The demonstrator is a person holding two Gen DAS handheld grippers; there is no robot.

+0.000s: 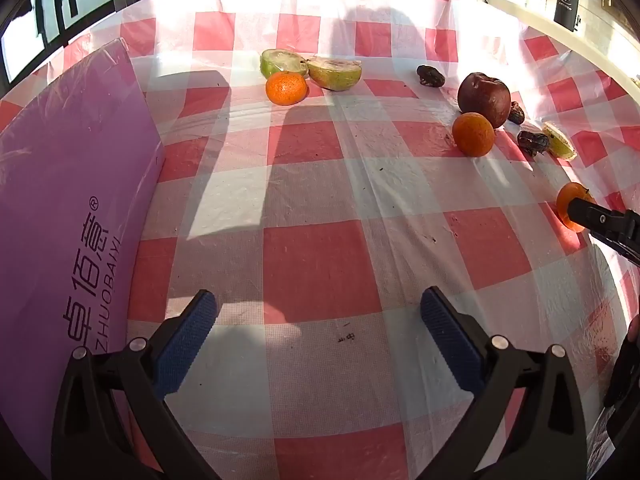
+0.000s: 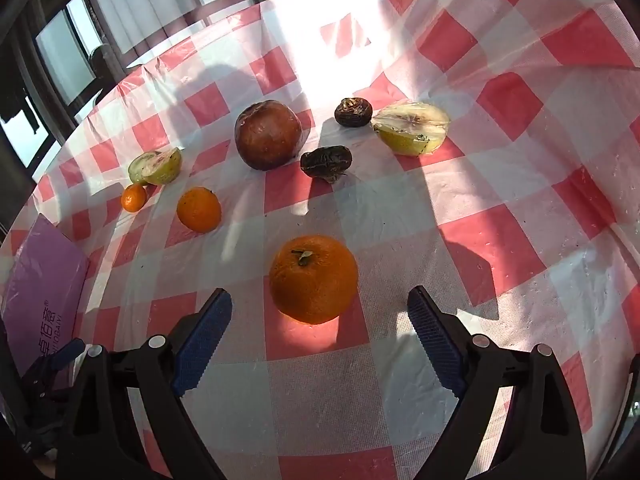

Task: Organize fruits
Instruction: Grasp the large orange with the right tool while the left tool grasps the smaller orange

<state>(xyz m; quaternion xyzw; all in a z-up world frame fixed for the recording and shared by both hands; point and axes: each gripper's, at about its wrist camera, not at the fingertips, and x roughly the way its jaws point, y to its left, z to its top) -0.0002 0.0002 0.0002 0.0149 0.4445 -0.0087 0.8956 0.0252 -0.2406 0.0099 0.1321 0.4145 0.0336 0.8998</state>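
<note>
- Right gripper (image 2: pixel 320 312) low over the table (image 2: pixel 500 200), fingers (image 2: pixel 204 336) spread wide, gripping nothing.
- Just ahead of those fingers, between their tips and slightly beyond: a large orange (image 2: pixel 314 279), stem up, resting on the checked cloth, touching neither finger.
- Farther off in the right wrist view: a dark red apple (image 2: pixel 267 135) at centre, a wrinkled date (image 2: pixel 326 162) just right of it, a second date (image 2: pixel 353 111) beyond, touching or nearly touching a cut pear half (image 2: pixel 412 128) at far right.
- Left of the apple: a medium orange (image 2: pixel 199 209); farther left, a small orange (image 2: pixel 133 197) just beside a cut green fruit (image 2: pixel 155 166).
- Left gripper (image 1: pixel 318 316) also held wide apart, blue fingers (image 1: pixel 188 344) bare, only cloth between them.
- Purple box (image 1: pixel 72 200) with printed lettering at the left edge of the table, close beside the left gripper.
- In the left wrist view: two green fruit halves (image 1: pixel 312 68) far at centre with the small orange against them; apple, medium orange and dates grouped at far right; a lone third date (image 1: pixel 430 76) between the two groups.
- Dark bottle (image 1: pixel 566 0) on the ledge at far right.
</note>
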